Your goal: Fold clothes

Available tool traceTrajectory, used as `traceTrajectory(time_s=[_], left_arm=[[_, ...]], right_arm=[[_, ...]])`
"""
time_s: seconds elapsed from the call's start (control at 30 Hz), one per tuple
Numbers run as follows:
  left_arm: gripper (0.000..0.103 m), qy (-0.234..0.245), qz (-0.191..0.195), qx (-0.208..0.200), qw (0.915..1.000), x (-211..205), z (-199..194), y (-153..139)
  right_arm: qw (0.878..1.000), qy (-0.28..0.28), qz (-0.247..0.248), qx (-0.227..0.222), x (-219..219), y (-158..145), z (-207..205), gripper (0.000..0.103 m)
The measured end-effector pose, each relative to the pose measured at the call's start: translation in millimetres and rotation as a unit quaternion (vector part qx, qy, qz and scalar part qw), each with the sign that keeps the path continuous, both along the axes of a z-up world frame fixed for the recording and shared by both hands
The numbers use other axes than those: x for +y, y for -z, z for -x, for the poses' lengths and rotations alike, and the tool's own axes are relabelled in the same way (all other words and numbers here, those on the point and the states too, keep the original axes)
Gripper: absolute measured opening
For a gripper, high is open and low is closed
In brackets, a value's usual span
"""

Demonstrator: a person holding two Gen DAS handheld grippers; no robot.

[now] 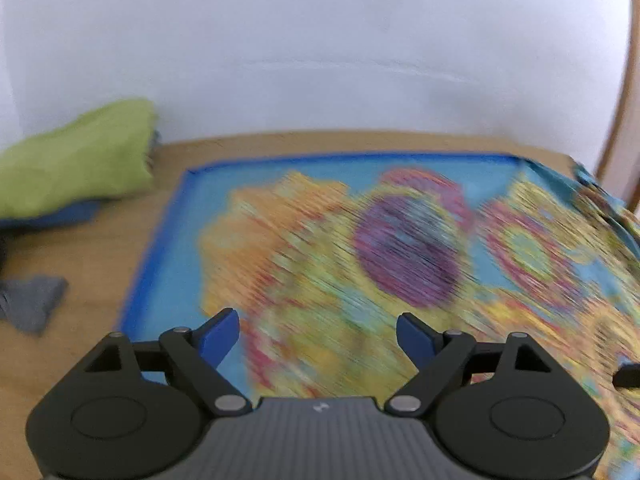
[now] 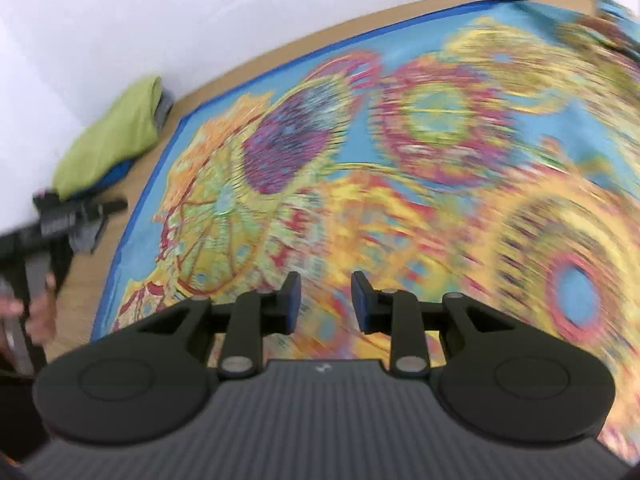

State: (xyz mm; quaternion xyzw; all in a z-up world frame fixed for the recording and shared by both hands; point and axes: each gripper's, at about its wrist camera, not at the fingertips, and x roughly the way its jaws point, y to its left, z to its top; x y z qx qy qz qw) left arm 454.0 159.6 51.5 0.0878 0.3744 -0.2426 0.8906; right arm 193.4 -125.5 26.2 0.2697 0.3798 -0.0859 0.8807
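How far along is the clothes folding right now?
Done: a green folded garment sits stacked by the wall. In hand: nothing; the left gripper and right gripper are open above the colourful cloth. Left: that cloth lies spread flat, unfolded.

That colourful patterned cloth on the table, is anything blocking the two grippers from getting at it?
Nothing visible does. The patterned cloth lies spread on the table, with the left gripper and right gripper open above it. The green folded pile sits off to its side.
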Motion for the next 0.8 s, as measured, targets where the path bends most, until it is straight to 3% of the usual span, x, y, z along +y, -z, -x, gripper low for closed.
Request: traceTrajectory(time_s=[0.13,0.27,0.37,0.47,0.6,0.8], left_arm=[[0.087,0.028,0.022,0.052,0.998,-45,72,4],[0.087,0.061,0.053,0.114,0.9902,-92,132,10],[0.087,0.079,0.056,0.137,0.9858,-128,165,8],[0.087,0.106,0.041,0.123,0.9858,-161,193,3],[0.087,0.13,0.014,0.092,0.9871,-213,213,2],[0.087,0.122,0.018,0.072,0.9898,-303,207,16]], right_arm=[[0.998,0.049,0.024,-0.021,-30,-10,97,0.031],[0.992,0.114,0.047,-0.034,-53,-17,200,0.033],[0.986,0.16,0.027,-0.04,-77,-13,250,0.033],[0.977,0.206,0.0,-0.044,-102,-6,292,0.033],[0.972,0.226,-0.022,-0.06,-133,4,314,0.033],[0.973,0.226,0.006,-0.053,-199,4,305,0.033]])
